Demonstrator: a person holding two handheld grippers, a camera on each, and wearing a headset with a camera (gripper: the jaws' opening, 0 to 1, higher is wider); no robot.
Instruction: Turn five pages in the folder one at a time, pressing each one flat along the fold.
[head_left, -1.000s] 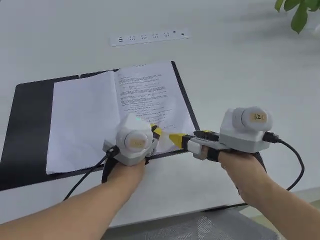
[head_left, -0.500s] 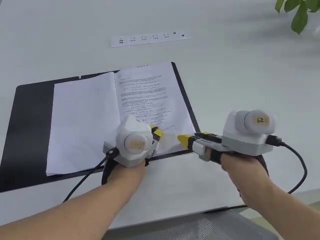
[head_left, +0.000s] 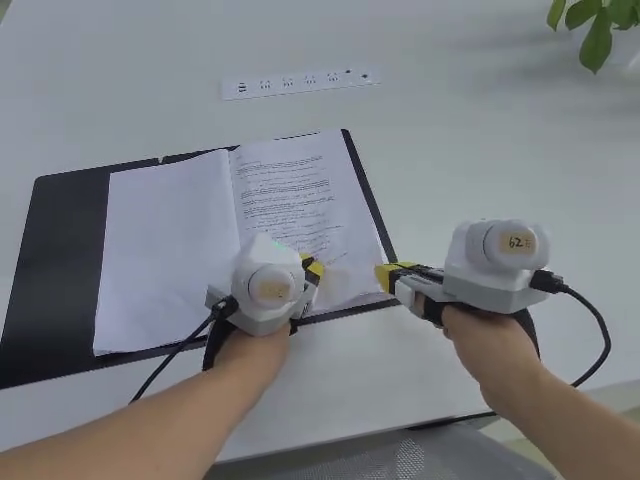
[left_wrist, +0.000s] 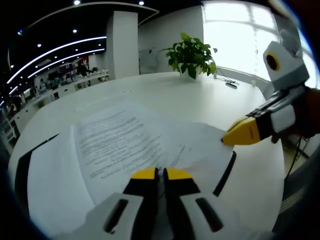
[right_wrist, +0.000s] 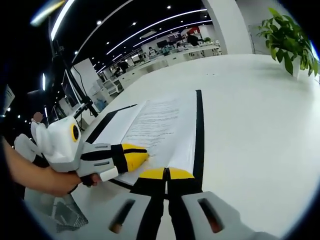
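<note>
Left claw (head_left: 312, 268) and right claw (head_left: 385, 272), both closed, point toward each other, apart.

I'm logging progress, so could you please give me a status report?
Left gripper shut, at printed page, lower edge. Right gripper shut, beside folder corner. Nothing in the way.

**Head view:** taken from above the near edge of the white tabletop (head_left: 480, 150), facing forward and down at middle distance; open black folder with white pages (head_left: 60, 250) across left and centre of frame.

**Left gripper view:** taken low and close over the printed right-hand page (left_wrist: 125, 140), facing along the left gripper (left_wrist: 156, 173) at bottom centre toward the green potted plant (left_wrist: 192, 55) at upper centre.

**Right gripper view:** taken low, just off the folder's near corner, facing along the right gripper (right_wrist: 166, 173) up the folder's black edge.

**Shared by all three:** folder, printed page, plant. Opposite gripper caught at right of frame in the left gripper view, at lower left in the right gripper view.
</note>
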